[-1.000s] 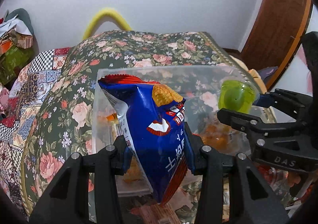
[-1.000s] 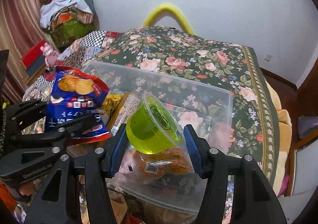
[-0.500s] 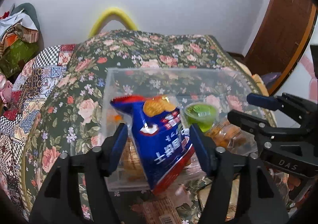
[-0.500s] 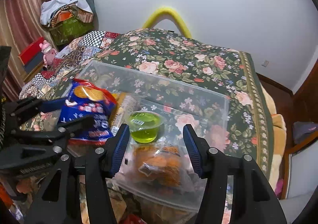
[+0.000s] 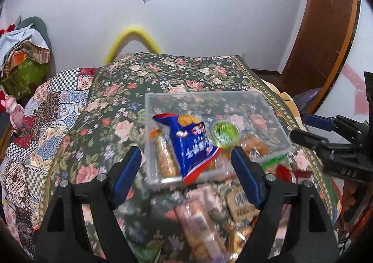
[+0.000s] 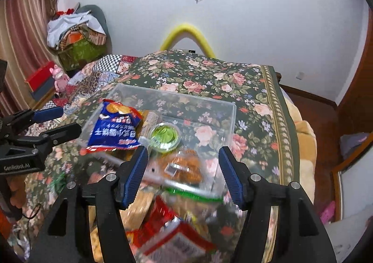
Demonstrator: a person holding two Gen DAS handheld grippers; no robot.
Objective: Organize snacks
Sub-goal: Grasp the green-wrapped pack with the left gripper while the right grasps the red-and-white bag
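Blue-padded and empty, the left gripper (image 5: 186, 174) hangs above the near edge of the clear plastic bin (image 5: 275, 109), its jaws opening wide with nothing between them, while the blue chip bag (image 5: 191, 144) lies inside against the bin's left half. Just right of it the green jelly cup (image 5: 225, 133) sits upright on other packets, and the right gripper (image 6: 183, 170) is likewise empty, its jaws opening. Loose snacks (image 6: 172, 235) lie blurred before the bin, so each hand should probably settle squarely over one packet before closing.

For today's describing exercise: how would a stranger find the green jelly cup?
Find the clear plastic box on the floral bedspread. Inside it sits the small round green jelly cup, right of the blue crisp bag; it alone is translucent lime green.
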